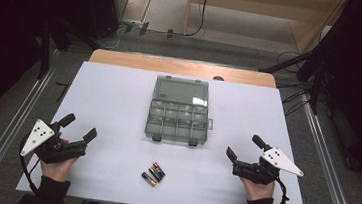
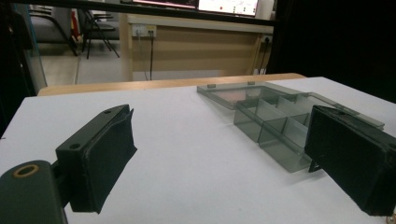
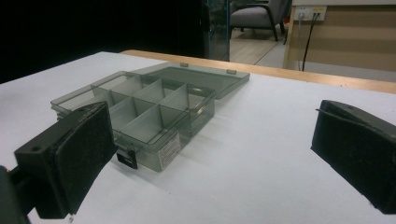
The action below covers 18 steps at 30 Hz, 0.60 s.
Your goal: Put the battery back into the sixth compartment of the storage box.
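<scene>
One compartment box [image 1: 177, 123], lid open, mid bench [image 1: 119, 96]; 3 batteries [image 1: 154, 174] near front edge. Left gripper [image 1: 79, 127] & right gripper [image 1: 243, 147] both spread, holding nothing.

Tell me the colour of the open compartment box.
Smoky grey, see-through box; the right gripper view shows it best.

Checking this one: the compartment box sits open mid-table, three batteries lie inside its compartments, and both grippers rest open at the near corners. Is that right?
Not quite. The batteries lie on the table in front of the compartment box, not inside it, as the high view shows. The box is open, and the left gripper and right gripper are open.
</scene>
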Available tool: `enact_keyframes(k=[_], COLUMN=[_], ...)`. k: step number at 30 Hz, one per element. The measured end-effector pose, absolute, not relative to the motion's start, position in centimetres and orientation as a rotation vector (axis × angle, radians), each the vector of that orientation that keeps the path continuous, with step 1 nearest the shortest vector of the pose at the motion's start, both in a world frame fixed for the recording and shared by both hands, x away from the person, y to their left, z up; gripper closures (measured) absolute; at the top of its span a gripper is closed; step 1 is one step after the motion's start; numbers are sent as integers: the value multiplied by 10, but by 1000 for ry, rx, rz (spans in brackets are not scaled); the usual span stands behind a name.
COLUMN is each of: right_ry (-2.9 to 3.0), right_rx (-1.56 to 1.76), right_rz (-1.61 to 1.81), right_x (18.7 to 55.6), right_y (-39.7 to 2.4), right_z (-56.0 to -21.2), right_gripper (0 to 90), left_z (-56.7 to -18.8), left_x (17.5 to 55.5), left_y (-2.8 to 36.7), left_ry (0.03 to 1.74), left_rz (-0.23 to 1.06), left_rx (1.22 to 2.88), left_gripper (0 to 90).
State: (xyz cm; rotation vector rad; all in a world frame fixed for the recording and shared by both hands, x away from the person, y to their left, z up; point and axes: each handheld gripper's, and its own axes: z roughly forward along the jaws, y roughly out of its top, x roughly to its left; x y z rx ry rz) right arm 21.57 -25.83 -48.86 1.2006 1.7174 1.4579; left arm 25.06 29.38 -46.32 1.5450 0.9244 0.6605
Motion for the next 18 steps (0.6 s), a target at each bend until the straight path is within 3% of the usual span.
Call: enact_keyframes(k=[18], right_ry=[1701], right_rx=[1212], right_rz=[1472], right_x=[215], right_y=[-259], right_z=[-488], right_gripper=[0], left_z=[-463], left_x=[250], left_y=[294], left_ry=[923], left_rz=[657], left_rx=[1545], left_gripper=[80])
